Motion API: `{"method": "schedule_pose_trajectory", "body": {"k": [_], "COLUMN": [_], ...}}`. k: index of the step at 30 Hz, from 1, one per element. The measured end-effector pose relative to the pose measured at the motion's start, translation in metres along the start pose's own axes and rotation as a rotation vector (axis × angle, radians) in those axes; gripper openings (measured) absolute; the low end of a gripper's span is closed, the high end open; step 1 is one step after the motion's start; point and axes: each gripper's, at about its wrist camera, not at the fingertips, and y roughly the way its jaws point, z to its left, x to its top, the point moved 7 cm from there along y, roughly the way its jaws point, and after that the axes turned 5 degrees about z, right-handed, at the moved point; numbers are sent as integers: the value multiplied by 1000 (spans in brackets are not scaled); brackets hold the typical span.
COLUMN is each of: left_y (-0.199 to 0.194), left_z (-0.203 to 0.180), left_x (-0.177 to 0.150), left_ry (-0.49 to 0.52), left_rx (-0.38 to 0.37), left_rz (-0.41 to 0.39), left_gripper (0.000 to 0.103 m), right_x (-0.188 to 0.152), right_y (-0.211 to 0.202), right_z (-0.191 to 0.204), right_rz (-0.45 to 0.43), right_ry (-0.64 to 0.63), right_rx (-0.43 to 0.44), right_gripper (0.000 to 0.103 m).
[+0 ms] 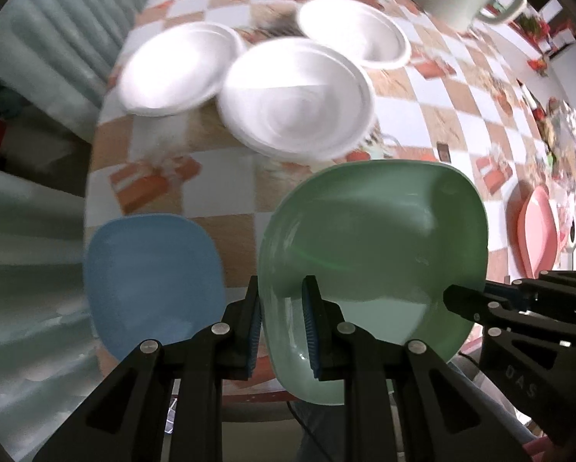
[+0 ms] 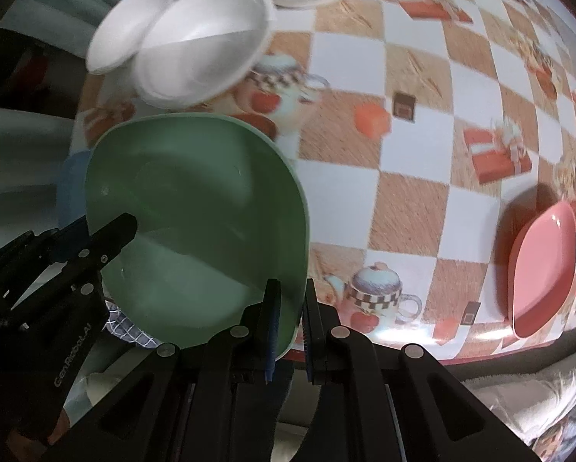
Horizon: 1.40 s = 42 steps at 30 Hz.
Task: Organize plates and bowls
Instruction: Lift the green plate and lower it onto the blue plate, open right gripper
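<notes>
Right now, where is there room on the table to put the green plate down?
Bare tablecloth lies between the green plate and the pink plate. It is crowded at the far left, where three white bowls cluster; the blue plate fills the near-left edge.

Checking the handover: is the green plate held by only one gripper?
No, both hold it: the left gripper pinches one edge of the green plate, and the right gripper pinches the opposite edge.

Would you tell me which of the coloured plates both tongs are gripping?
The green plate; the blue plate and pink plate lie untouched on the table.
</notes>
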Motion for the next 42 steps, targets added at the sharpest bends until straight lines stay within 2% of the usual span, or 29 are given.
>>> {"method": "schedule_pose_trajectory", "body": {"k": [2, 8, 10, 19, 24, 36, 38, 39, 40, 42], "left_y": [2, 0, -2, -13, -4, 33, 36, 38, 39, 38], "left_z": [24, 73, 86, 155, 170, 191, 190, 188, 186, 183], "left_x": [-13, -22, -28, -41, -40, -36, -36, -36, -35, -36], "left_ry": [-24, -97, -118, -199, -205, -177, -166, -158, -149, -138], "left_rx": [9, 47, 62, 121, 141, 153, 152, 144, 138, 158], "left_rz": [-20, -45, -46, -58, -44, -5, -13, -19, -22, -37], "left_gripper": [22, 22, 22, 22, 22, 22, 29, 37, 51, 68], "right_x": [6, 7, 18, 21, 28, 44, 47, 47, 49, 46], "right_y": [-2, -9, -11, 6, 21, 68, 74, 74, 74, 68], "right_z": [14, 51, 66, 141, 158, 162, 161, 161, 161, 156], "right_rz": [-10, -23, -21, 5, 23, 108, 112, 106, 100, 95], "right_ry": [-24, -112, -139, -262, -261, -209, -208, -211, -220, -233], "right_rx": [-8, -14, -16, -22, -14, -1, 0, 9, 11, -5], "right_gripper": [12, 12, 12, 12, 12, 12, 12, 12, 12, 12]}}
